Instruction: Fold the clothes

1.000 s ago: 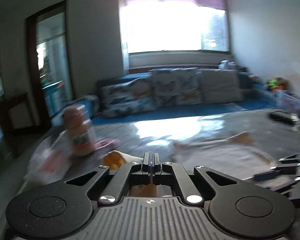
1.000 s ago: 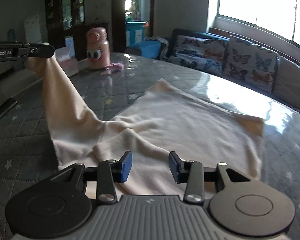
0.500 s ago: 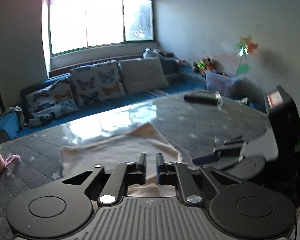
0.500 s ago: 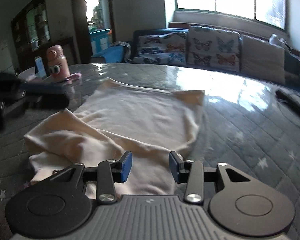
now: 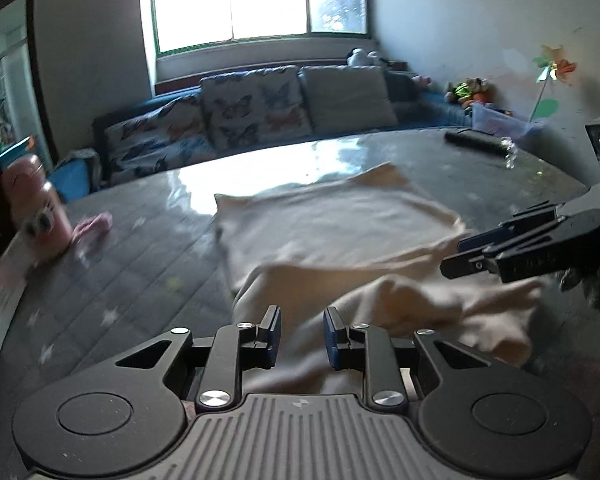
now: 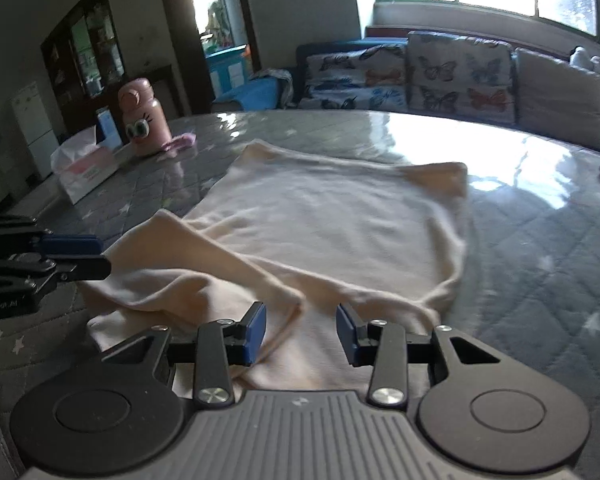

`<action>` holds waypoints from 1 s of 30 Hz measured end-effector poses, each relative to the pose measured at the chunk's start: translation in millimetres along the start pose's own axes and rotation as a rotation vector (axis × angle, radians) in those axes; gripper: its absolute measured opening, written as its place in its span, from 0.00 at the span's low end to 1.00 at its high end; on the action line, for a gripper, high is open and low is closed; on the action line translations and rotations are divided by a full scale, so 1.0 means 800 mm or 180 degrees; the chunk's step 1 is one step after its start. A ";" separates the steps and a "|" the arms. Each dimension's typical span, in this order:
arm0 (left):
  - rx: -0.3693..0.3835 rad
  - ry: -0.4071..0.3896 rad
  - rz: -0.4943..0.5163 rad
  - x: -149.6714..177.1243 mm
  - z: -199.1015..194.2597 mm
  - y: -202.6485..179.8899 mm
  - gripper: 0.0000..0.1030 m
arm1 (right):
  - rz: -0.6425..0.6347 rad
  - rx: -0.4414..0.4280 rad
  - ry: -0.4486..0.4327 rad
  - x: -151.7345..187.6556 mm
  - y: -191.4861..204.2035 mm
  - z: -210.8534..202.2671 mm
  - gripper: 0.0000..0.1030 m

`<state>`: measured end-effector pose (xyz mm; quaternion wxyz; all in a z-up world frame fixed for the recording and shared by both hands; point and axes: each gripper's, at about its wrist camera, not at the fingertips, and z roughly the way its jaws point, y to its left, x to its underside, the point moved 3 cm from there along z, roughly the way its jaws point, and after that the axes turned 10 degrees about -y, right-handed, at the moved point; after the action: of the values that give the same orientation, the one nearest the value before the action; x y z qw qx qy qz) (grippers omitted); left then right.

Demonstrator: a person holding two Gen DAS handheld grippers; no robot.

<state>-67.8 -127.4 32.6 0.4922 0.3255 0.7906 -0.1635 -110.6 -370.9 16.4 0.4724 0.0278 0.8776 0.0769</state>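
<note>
A cream garment (image 6: pixel 332 220) lies spread on the grey quilted table (image 6: pixel 540 264), with a sleeve (image 6: pixel 204 256) folded loosely over its near part. My right gripper (image 6: pixel 302 338) hovers open just over the garment's near edge, holding nothing. My left gripper (image 5: pixel 300 338) is open too, above the bunched near fabric (image 5: pixel 400 300), with nothing between its pads. In the right wrist view the left gripper (image 6: pixel 94 256) sits at the left, its tips beside the sleeve's edge. The right gripper (image 5: pixel 460 256) reaches in from the right in the left wrist view.
A pink bottle (image 6: pixel 144 120), a tissue box (image 6: pixel 86 164) and a small pink cloth (image 6: pixel 180 143) stand at the table's far left. A black remote (image 5: pixel 476 142) lies at the far right. A sofa (image 6: pixel 420 76) with butterfly cushions is behind the table.
The left gripper held the sleeve raised a second ago; it has since opened and the sleeve now lies across the garment. The right gripper stayed open and has swung to face the garment.
</note>
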 end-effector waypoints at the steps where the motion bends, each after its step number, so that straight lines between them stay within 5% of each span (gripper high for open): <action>1: -0.0019 0.0012 0.0014 0.005 -0.002 0.002 0.25 | 0.0012 -0.0013 0.0022 0.001 0.003 0.004 0.38; 7: -0.0063 0.0105 -0.0020 0.031 -0.011 0.016 0.28 | 0.0092 0.0025 0.0108 0.006 0.008 0.020 0.28; 9: -0.0083 0.0125 -0.0010 0.038 -0.014 0.019 0.34 | 0.0105 0.0029 0.0139 0.008 0.010 0.024 0.14; 12: -0.0118 0.0142 0.0026 0.045 -0.016 0.021 0.41 | 0.0053 0.0070 0.0094 0.006 0.014 0.021 0.04; 22: -0.0120 0.0133 0.0135 0.047 -0.006 0.011 0.41 | -0.0248 0.0258 -0.0243 -0.040 0.020 -0.026 0.03; 30: -0.0115 0.0132 0.0392 0.052 -0.005 -0.001 0.19 | -0.0003 0.0428 -0.0022 -0.022 -0.012 -0.013 0.05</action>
<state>-84.0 -111.1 -2.2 0.4906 0.3680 0.7819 -0.1118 -108.7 -383.7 35.1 0.4725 0.0593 0.8792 0.0174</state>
